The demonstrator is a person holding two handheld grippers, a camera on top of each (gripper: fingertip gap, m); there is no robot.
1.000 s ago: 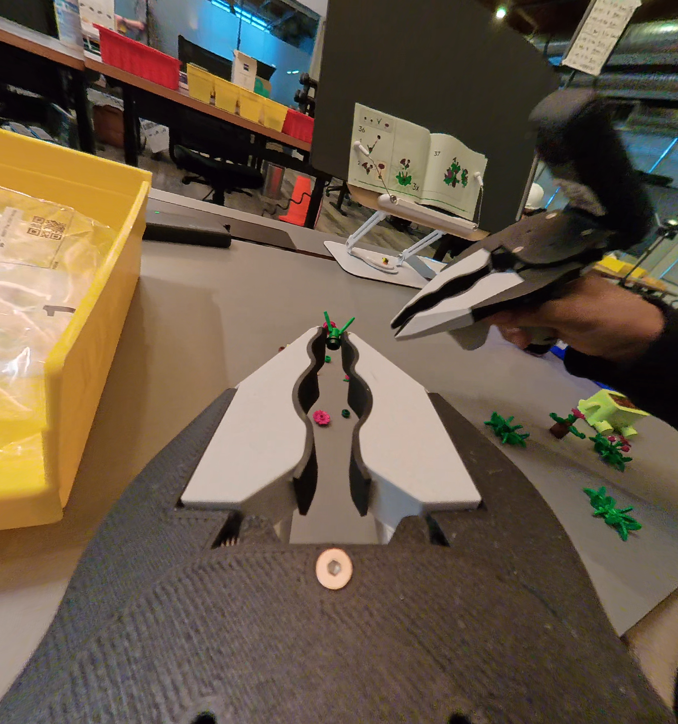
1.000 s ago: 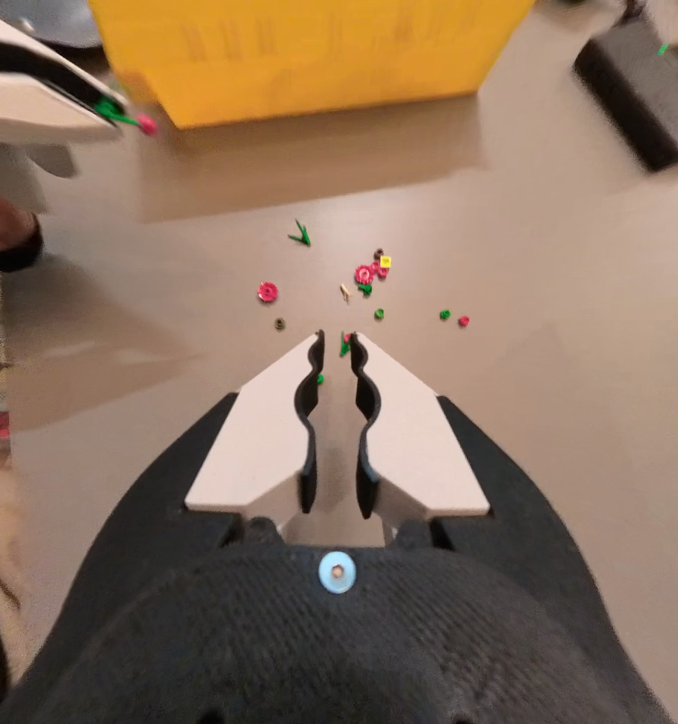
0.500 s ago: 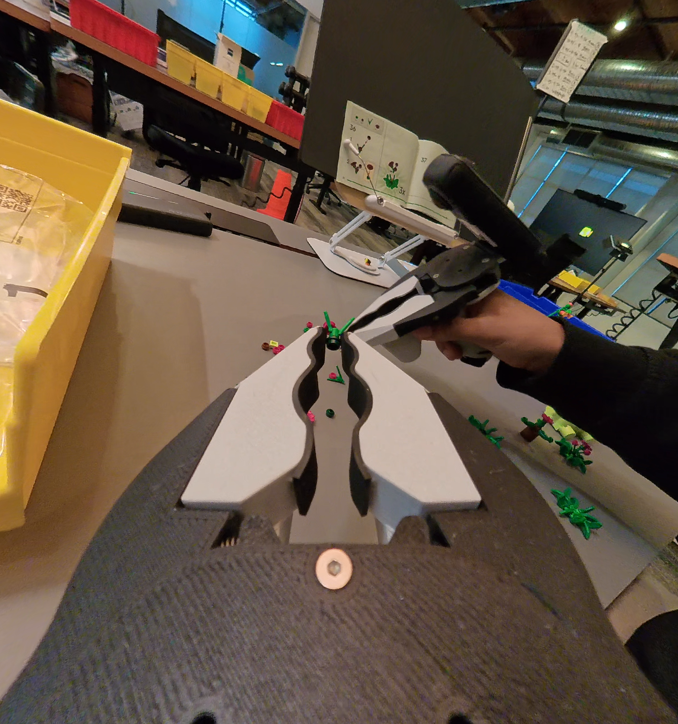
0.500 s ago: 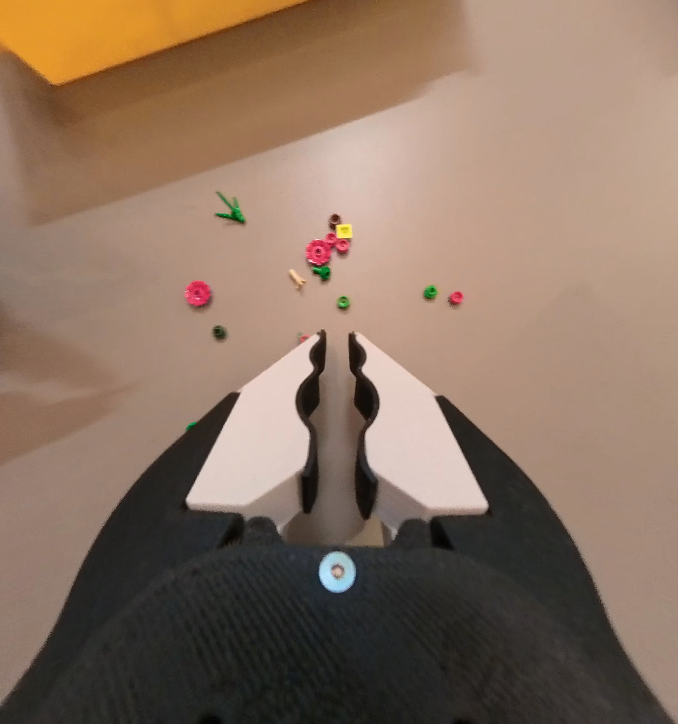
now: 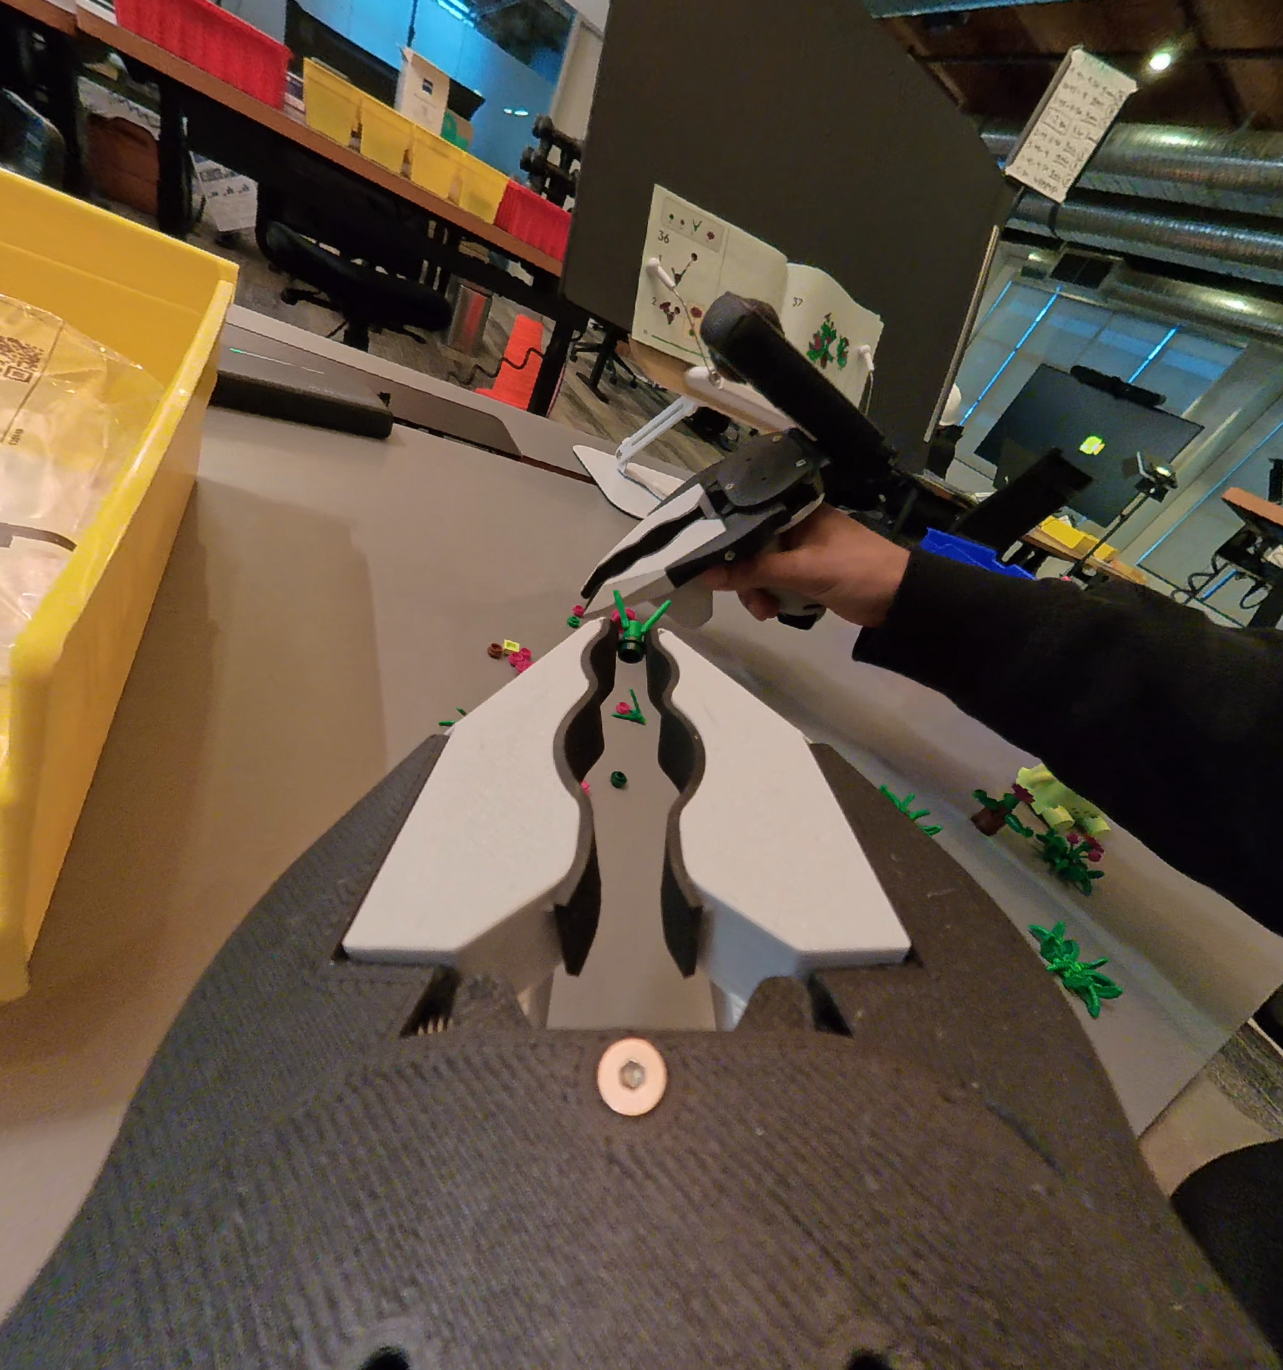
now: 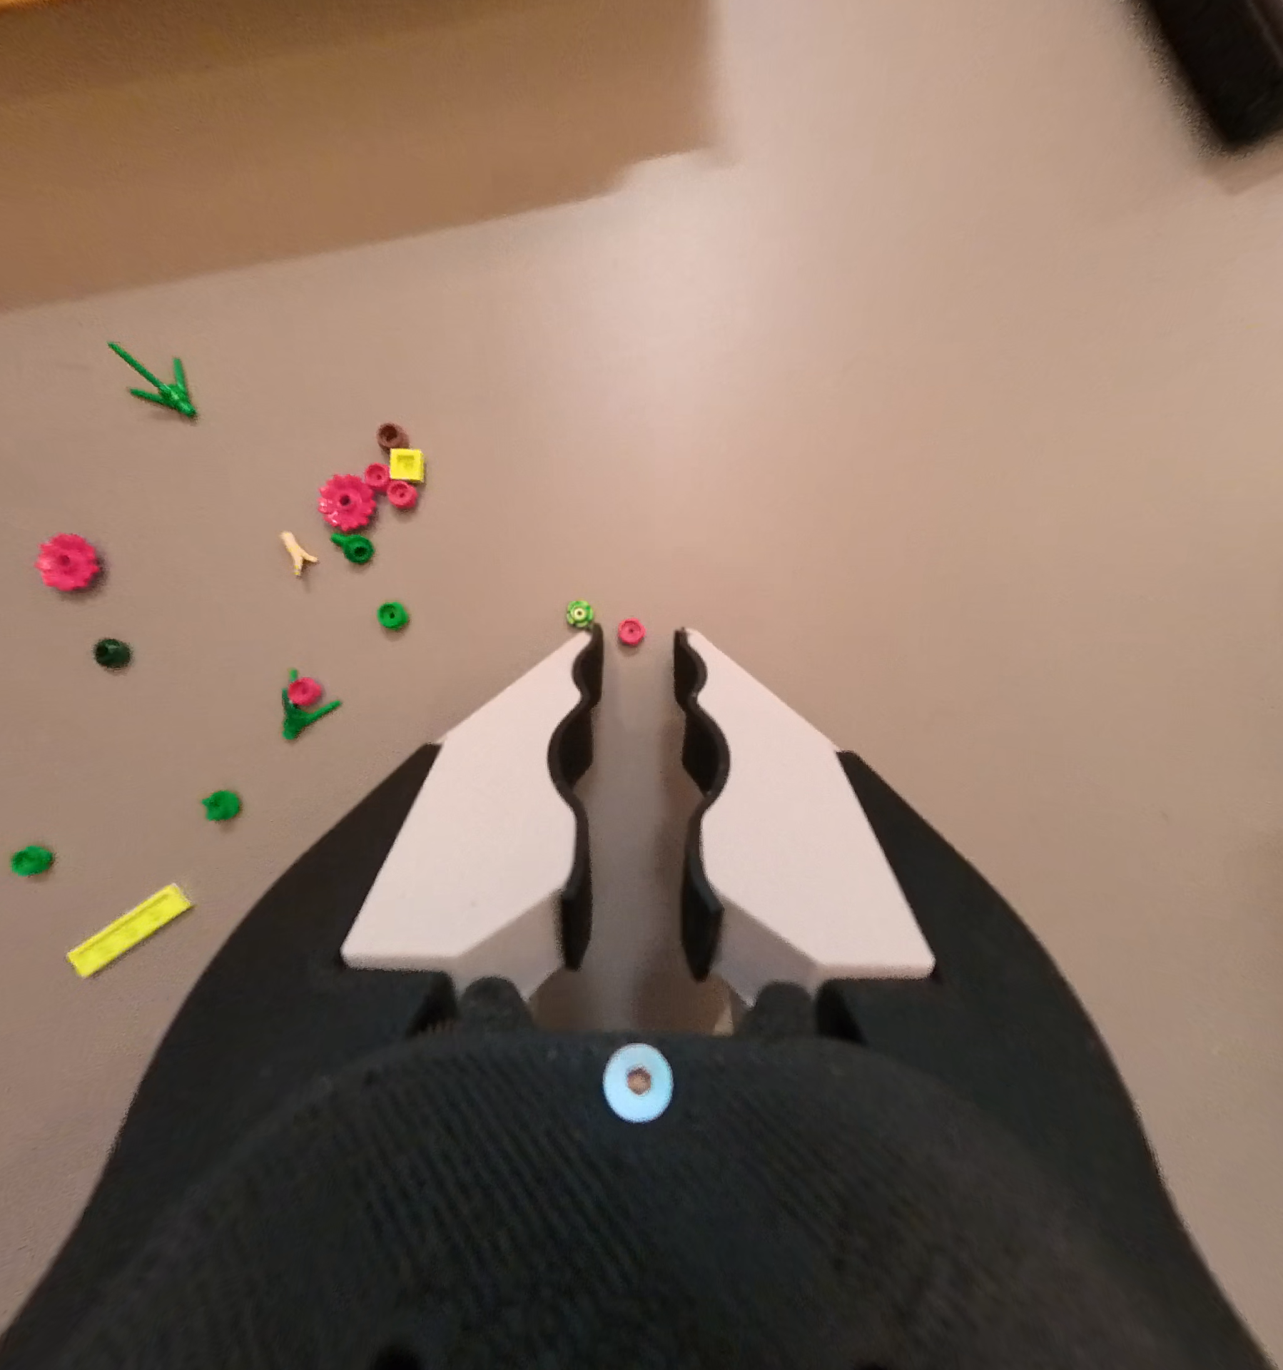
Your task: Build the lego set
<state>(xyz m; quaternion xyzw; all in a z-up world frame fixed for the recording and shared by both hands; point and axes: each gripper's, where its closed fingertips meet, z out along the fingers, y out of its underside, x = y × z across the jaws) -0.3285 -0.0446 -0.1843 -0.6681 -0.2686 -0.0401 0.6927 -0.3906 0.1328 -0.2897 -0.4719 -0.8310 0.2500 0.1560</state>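
Observation:
My left gripper is shut on a small green stem piece with prongs and a pink bit, held above the grey table. My right gripper is open and low over the table, with a small pink round stud lying between its tips. A light green stud sits at its left tip. In the left wrist view the right gripper points down just behind my left tips. Loose pieces lie to its left: pink flowers, a green pronged stem, and a stem with a pink stud.
A yellow bin with plastic bags stands at the left. An open instruction booklet stands on a holder at the back. Built plant parts and green leaves lie at the right. A yellow flat bar lies near the loose pieces. My hands' fingertips stand some 20 cm from each other.
The right gripper has come down and closer to the table, moved right over the small pink stud, and opened a little. My left gripper still holds the green stem.

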